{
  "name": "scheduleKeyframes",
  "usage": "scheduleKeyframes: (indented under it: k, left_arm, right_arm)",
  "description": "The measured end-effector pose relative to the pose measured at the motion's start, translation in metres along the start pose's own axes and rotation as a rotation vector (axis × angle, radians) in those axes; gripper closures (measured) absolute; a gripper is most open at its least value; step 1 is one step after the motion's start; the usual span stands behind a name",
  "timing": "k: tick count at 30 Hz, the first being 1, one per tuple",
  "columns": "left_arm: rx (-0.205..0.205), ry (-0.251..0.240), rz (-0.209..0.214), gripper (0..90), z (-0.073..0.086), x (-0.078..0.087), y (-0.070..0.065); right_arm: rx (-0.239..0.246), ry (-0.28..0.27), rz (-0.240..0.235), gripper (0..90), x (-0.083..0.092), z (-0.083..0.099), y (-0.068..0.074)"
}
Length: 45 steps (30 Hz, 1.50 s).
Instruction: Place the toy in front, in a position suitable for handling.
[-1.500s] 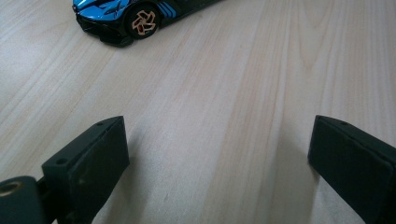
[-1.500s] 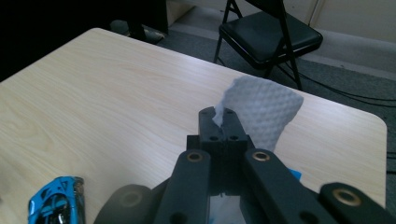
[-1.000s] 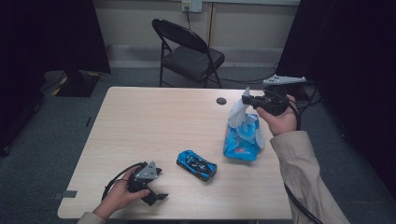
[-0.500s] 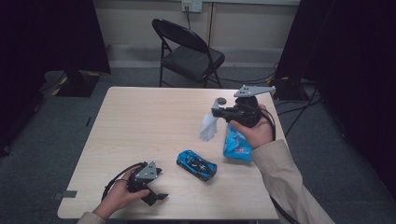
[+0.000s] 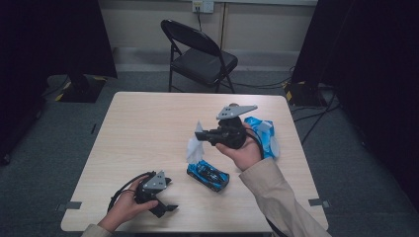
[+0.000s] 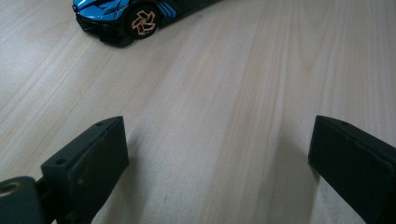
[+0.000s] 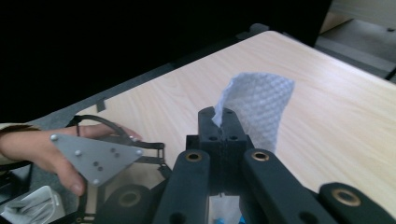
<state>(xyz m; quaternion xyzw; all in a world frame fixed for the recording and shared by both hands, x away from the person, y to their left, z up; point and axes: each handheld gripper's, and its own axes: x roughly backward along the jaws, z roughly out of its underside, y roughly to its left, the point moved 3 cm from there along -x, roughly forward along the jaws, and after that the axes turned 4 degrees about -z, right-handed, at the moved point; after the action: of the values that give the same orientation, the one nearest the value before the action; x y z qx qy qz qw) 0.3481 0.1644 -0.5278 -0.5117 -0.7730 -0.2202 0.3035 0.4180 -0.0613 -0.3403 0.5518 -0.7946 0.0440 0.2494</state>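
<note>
Resting at the near edge of the bench (image 5: 148,123), the left gripper (image 5: 167,207) lies low with its fingers (image 6: 88,163) spread wide and released, nothing between them but bare wood. Just beyond it and a little to its right sits the blue toy car (image 5: 208,174), the landmark here; in the left gripper view only the car's nose and one front wheel make it into the top of the picture.

Just behind the car and slightly left of it hangs the white wipe (image 5: 195,143), pinched at one corner in the clenched fingers of the right gripper (image 5: 203,134), so the sheet dangles clear above the wood. Judging by this, the step in hand is bringing the wipe to the car to clean it. To do it well, lower the sheet until its loose end drapes over the roof, then drag it along the body with light pressure; the left gripper would do best steadying the car, since a rolling toy will slide away under any sideways push.

Farther back and to the car's right lies the blue wipe packet (image 5: 264,136), half covered by the right hand, so whether another sheet sticks out cannot be told. The right gripper view shows the sheet's upper part (image 7: 261,105); its lower end is cut off. Beyond the bench stands a folding chair (image 5: 200,54).
</note>
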Motion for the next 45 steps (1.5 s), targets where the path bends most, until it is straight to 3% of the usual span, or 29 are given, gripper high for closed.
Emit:
scheduleKeyframes:
  k: [11, 19, 22, 37, 45]
  left_arm:
    - [0.0, 0.0, 0.0, 4.1, 0.0, 0.0, 0.0]
    - [0.003, -0.002, -0.001, 4.1, 0.0, 0.0, 0.0]
    - [0.003, 0.001, -0.001, 4.2, 0.0, 0.0, 0.0]
    - [0.001, 0.003, -0.001, 4.0, 0.0, 0.0, 0.0]
    - [0.003, 0.003, -0.001, 3.3, 0.0, 0.0, -0.001]
  right_arm:
    - [-0.017, 0.048, -0.101, 90.0, -0.052, 0.034, 0.023]
    - [-0.053, 0.071, -0.137, 90.0, -0.074, 0.067, 0.029]
    - [-0.067, 0.079, -0.152, 90.0, -0.078, 0.079, 0.031]
    - [-0.037, 0.145, -0.113, 89.9, -0.087, 0.134, 0.035]
    - [-0.007, 0.156, -0.093, 72.7, -0.08, 0.143, 0.038]
